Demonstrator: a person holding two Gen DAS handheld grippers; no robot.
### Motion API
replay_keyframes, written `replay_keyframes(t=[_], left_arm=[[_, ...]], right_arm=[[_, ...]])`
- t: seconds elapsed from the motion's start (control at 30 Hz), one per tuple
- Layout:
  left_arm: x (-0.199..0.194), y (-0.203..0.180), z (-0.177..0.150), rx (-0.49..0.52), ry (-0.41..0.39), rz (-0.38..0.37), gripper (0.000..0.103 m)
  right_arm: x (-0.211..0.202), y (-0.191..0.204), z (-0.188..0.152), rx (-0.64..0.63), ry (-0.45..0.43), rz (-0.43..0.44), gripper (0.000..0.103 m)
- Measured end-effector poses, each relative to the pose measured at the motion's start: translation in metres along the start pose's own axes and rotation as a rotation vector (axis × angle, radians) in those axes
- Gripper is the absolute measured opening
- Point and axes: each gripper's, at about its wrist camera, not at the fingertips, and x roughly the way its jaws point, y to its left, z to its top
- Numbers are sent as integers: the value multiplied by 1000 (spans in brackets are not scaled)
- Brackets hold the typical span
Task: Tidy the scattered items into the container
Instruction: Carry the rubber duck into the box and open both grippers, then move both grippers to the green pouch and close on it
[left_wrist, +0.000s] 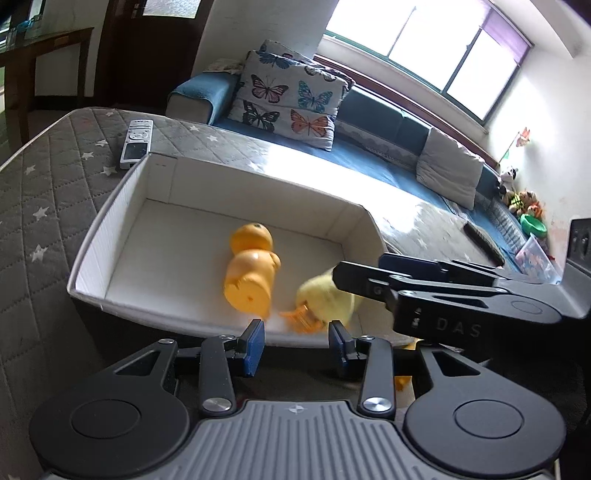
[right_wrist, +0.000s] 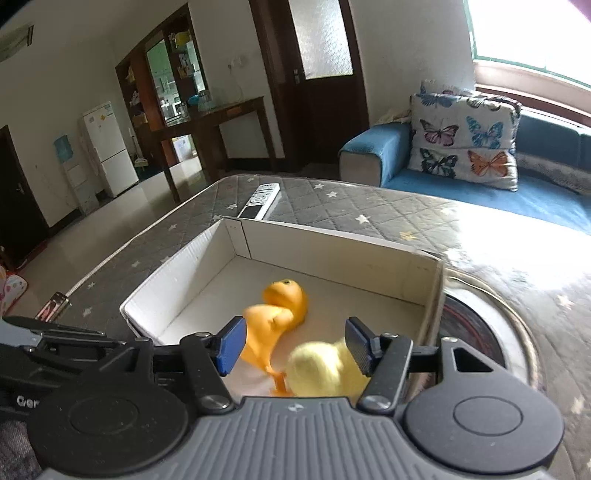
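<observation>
A pale yellow plush duck (right_wrist: 325, 369) drops blurred into the near right corner of the white cardboard box (right_wrist: 332, 240), just beside an orange plastic duck (right_wrist: 275, 325) lying on its side on the box floor. The right gripper (right_wrist: 295, 347) hangs over it with jaws parted and nothing pressed between the blue pads, so the release appears made; the sound next move is judged to be lifting straight up and clear of the near wall before swinging away, so a finger does not snag the plush. The left gripper (left_wrist: 297, 345), jaws moderately apart and empty, hovers at the box's near rim. A remote control (left_wrist: 136, 142) lies on the star-quilted cover (left_wrist: 55, 177) beyond the far left corner. Motion blur hides the plush duck's feet and pose, and whether it has settled cannot be told. A round dark object right of the box is partly hidden behind the wall.
</observation>
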Motion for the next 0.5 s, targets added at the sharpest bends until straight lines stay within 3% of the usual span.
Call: replay_keyframes(t=[0.07,0.27,0.4,0.5], left_arm=[[-3,-5,-7,11,2,-11,40],[-8,-22,-28,45,19,-1,40],[-9,-31,-38,59,28,5,40],[-8,-37,-47,64,38,-3,40]], right_arm=[[-11,-2,-7,-7,-15,-19,70],[-41,-8,-30,4,-45,-52,71],[-59,-14,-47,37,-66,-64,81],[-72,-15,-58,36,-81,-85,81]])
